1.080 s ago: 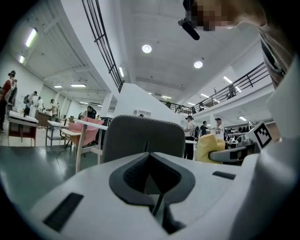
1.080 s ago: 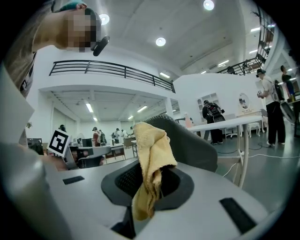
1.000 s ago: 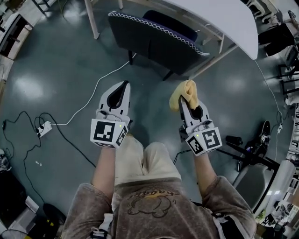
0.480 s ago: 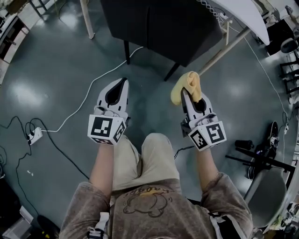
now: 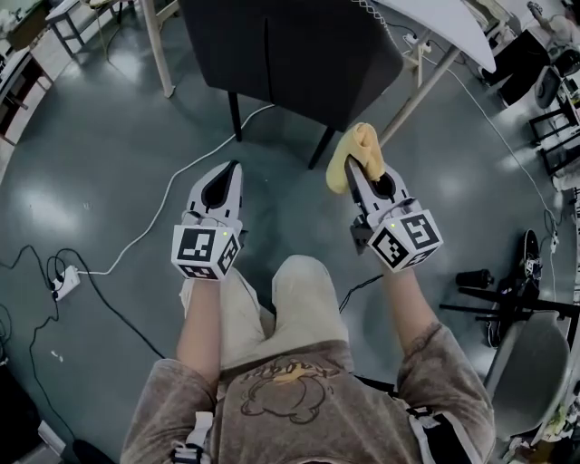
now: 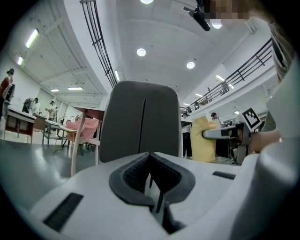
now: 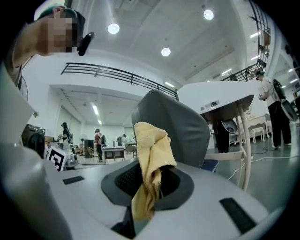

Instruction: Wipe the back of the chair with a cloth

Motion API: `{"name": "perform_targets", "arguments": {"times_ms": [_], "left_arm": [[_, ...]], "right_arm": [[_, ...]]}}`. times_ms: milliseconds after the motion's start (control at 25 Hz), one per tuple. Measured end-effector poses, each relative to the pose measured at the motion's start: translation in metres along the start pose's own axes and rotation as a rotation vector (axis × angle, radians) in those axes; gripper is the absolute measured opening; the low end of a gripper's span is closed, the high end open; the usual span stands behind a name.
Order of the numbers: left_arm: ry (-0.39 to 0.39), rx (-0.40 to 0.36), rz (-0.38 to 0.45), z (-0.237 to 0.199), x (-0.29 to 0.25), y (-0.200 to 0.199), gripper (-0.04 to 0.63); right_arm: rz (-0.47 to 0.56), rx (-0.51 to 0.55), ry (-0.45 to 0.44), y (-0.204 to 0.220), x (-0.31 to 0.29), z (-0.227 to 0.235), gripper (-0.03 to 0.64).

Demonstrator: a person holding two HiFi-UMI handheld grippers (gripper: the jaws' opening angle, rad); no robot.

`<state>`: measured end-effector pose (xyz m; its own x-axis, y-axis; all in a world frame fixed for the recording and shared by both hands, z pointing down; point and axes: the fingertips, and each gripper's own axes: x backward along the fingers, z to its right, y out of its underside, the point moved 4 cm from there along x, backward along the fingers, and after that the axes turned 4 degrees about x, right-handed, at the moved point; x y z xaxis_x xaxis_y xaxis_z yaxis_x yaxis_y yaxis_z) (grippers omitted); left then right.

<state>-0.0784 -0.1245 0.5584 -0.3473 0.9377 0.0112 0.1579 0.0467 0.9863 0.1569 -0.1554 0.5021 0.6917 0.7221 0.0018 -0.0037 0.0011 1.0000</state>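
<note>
Grey-green glossy floor (image 5: 100, 127) fills the head view, with a white cable (image 5: 154, 213) running across it to a power strip (image 5: 63, 283) at the left. At the top stands the dark chair (image 5: 290, 54), its back towards me and its thin legs on the floor, tucked under a white table (image 5: 444, 27). My left gripper (image 5: 236, 169) points at the chair from below, its jaws drawn together to a tip with nothing in them. My right gripper (image 5: 355, 172) is level with it and pinches a yellow cloth (image 5: 364, 143), which bunches up over the jaw tips, near one chair leg and below the backrest.

From the left gripper view, my jaws meet along a thin seam and are empty. Beyond them the chair's grey back rises upright, with a vertical seam down its middle. To the right, apart from the chair's edge, the cloth hangs from my other gripper. A pink chair (image 6: 84, 129) and some people (image 6: 33, 107) show far off at the left.

From the right gripper view, my jaws are clamped on the cloth, which stands up in folds between the pads and trails down in front. The chair back leans behind it, with the table to its right, under round ceiling lights (image 7: 165, 51).
</note>
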Motion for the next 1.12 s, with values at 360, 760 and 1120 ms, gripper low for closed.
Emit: {"name": "perform_targets", "arguments": {"times_ms": [360,760,1120], "left_arm": [[-0.023,-0.016,-0.006,-0.007,0.001,0.015,0.008],[-0.033,0.002,-0.002,-0.014,0.011,0.019,0.008],[-0.02,0.008,0.001,-0.019,0.007,0.024,0.008]], "right_arm": [[0.045,0.073,-0.016,-0.077,-0.019,0.021,0.069],[0.066,0.097,-0.002,-0.105,-0.057,0.031,0.069],[0.075,0.144,-0.012,-0.105,-0.085,0.025,0.069]]}}
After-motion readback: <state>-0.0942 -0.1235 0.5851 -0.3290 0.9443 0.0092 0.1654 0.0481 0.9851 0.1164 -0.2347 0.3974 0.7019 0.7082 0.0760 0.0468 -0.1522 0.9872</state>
